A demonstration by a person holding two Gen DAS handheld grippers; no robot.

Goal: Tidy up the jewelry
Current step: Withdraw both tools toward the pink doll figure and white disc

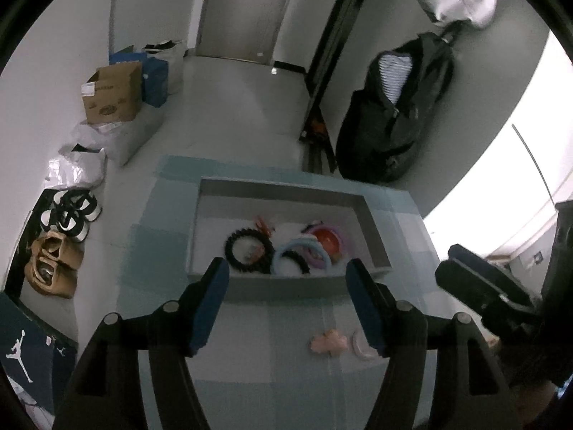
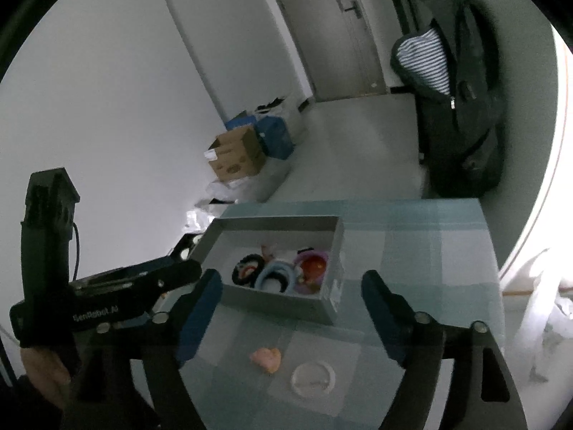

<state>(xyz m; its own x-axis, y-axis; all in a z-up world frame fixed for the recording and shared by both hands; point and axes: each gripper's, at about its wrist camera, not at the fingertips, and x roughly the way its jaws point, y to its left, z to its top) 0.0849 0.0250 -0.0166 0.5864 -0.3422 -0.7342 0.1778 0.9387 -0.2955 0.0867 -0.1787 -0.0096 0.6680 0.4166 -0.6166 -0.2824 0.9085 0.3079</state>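
Note:
An open grey box [image 1: 283, 283] [image 2: 279, 302] stands on the teal checked tablecloth [image 1: 250, 351]. Inside lie a black ring [image 1: 229, 247] [image 2: 237, 273], a blue ring [image 1: 277, 261] [image 2: 260, 278], a purple ring [image 1: 322, 262] and a red piece [image 1: 324, 238] [image 2: 315, 263]. In front of the box, on the cloth, lie a pink piece [image 1: 329, 344] [image 2: 266, 356] and a clear ring [image 1: 360, 350] [image 2: 313, 376]. My left gripper [image 1: 288, 267] is open over the box's near wall, with nothing between its fingers. My right gripper [image 2: 293, 276] is open too, above the pink piece and holding nothing.
Beyond the table's far edge is floor. A cardboard box [image 1: 112, 93] and bags stand by the left wall, with shoes [image 1: 68, 215] nearer. A black bag [image 1: 394, 114] leans at the right. Each gripper shows at the side of the other's view.

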